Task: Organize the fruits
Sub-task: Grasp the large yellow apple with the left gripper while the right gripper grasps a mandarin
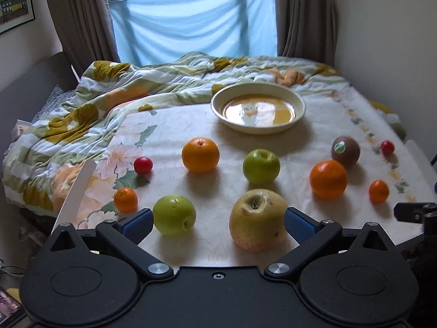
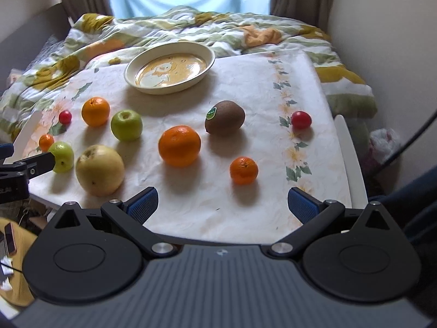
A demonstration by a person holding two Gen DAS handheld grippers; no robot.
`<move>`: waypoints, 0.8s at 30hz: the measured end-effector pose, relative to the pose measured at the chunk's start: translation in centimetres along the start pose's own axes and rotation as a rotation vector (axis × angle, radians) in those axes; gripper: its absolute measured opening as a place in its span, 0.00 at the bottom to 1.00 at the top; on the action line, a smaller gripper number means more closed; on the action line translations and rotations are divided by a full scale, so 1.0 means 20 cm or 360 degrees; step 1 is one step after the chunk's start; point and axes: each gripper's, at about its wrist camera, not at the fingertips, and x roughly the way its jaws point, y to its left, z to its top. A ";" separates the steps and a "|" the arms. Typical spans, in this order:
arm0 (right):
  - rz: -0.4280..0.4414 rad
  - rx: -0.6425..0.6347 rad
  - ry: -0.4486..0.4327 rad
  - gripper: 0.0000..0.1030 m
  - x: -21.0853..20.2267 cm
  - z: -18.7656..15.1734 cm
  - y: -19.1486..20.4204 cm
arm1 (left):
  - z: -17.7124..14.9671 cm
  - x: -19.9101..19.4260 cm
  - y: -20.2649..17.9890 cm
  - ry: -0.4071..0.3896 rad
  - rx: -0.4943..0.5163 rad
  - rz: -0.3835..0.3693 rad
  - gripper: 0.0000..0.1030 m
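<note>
Fruit lies scattered on a floral-cloth table. In the left wrist view my left gripper is open at the near edge; a small green apple and a large yellow apple lie between its blue pads. Beyond them sit an orange, a green apple, another orange, a kiwi, small mandarins and red tomatoes. A cream bowl stands empty at the back. My right gripper is open with nothing in it, short of a mandarin and an orange.
A rumpled floral quilt lies behind and left of the table. Walls close in on the right. A white chair rail stands off the table's right edge. The left gripper's arm pokes in at the left of the right wrist view.
</note>
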 end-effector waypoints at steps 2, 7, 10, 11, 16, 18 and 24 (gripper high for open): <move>0.0004 -0.0045 -0.0004 1.00 0.04 -0.01 -0.03 | -0.02 0.04 -0.03 0.0019 -0.0023 -0.0001 1.00; 0.0024 -0.0134 -0.0078 1.00 0.11 -0.03 -0.10 | -0.07 0.11 -0.09 0.0017 -0.0117 0.0008 1.00; 0.0066 -0.0177 -0.0098 1.00 0.17 -0.04 -0.12 | -0.09 0.16 -0.13 0.0013 -0.0117 0.0038 0.99; 0.0080 -0.0185 -0.0094 1.00 0.20 -0.05 -0.13 | -0.08 0.18 -0.15 0.0014 -0.0113 0.0052 0.97; 0.0098 -0.0230 -0.0120 1.00 0.28 -0.07 -0.15 | -0.10 0.27 -0.20 0.0037 -0.0113 0.0056 0.88; 0.0108 -0.0235 -0.0126 1.00 0.30 -0.08 -0.16 | -0.10 0.30 -0.21 0.0049 -0.0118 0.0060 0.86; 0.0127 -0.0251 -0.0104 1.00 0.37 -0.09 -0.15 | -0.10 0.35 -0.23 0.0071 -0.0135 0.0049 0.79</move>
